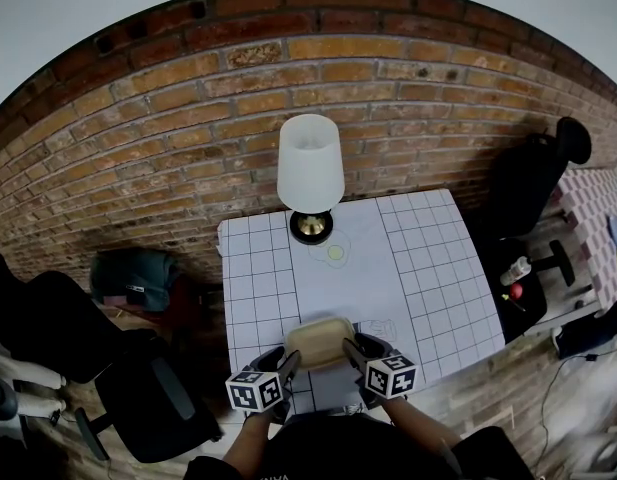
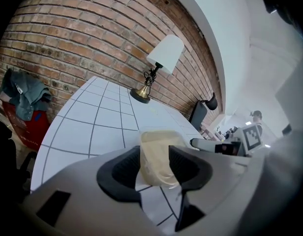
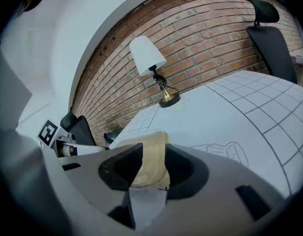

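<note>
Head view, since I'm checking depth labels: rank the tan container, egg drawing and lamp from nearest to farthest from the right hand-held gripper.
1. Tan container, clamped in the right hand-held gripper, nearest the person.
2. Egg drawing, farther back, centre.
3. Lamp, at the far edge.

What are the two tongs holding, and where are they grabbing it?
Both hold one tan tray. The left tongs pinch the rim at its left end, and the right tongs pinch the rim at its right end.

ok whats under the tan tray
Under the tan tray lies the white gridded table; a drawn outline peeks out beside it. The patch directly beneath is covered.
</note>
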